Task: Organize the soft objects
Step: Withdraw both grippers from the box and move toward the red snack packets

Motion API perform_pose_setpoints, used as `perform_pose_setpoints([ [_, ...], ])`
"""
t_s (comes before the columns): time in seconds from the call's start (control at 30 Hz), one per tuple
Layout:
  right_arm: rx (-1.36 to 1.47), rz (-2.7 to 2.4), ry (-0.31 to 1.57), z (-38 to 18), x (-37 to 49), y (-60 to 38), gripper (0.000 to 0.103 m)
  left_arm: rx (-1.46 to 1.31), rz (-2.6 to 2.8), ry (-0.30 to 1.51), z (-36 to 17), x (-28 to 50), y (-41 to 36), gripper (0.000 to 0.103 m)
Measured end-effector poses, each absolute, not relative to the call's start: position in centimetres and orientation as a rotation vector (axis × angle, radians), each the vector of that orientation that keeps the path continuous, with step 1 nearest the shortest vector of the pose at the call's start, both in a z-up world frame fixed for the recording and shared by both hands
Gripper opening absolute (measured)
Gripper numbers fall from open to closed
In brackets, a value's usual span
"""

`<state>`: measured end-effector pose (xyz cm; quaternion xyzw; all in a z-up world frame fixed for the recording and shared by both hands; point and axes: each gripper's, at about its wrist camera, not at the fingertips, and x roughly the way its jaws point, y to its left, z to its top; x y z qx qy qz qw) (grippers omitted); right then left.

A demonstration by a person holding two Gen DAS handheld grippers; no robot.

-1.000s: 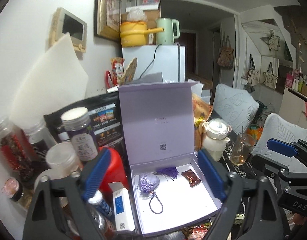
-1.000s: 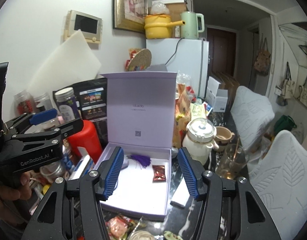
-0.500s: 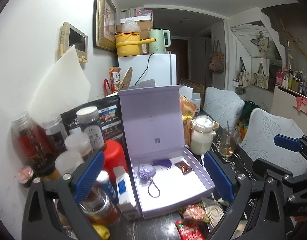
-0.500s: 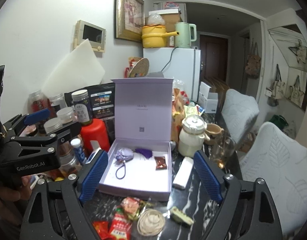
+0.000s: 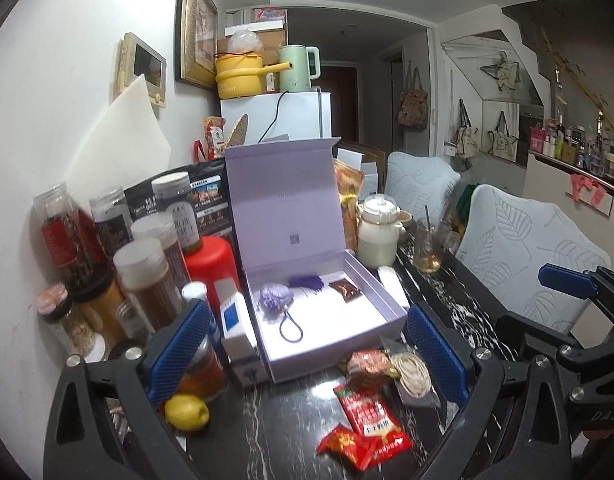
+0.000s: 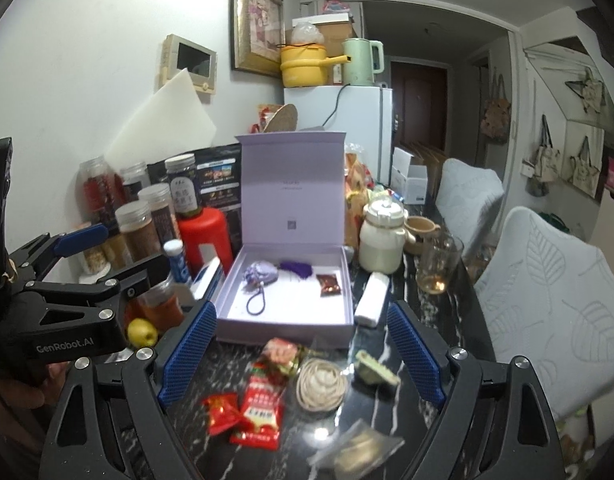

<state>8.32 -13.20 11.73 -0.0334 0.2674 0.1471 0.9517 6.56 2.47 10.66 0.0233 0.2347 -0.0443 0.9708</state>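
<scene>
A lavender sachet is lying inside the open purple box on the dark surface, apparently being gathered there, as both the left gripper and right gripper are hovering released, holding nothing, above loose snack packets.

Both tongs, left and right, wide open, empty.

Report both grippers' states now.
Left gripper: open, holding nothing.
Right gripper: open, holding nothing.
</scene>
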Motion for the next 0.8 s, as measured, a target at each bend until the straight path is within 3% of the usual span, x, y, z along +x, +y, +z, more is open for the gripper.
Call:
perform_pose_setpoints([
  [0.8, -0.007, 0.244, 0.675, 4.1, 4.7, -13.9, 0.089, -0.074, -0.141, 0.688, 2.6, 5.5, 4.3, 0.101],
])
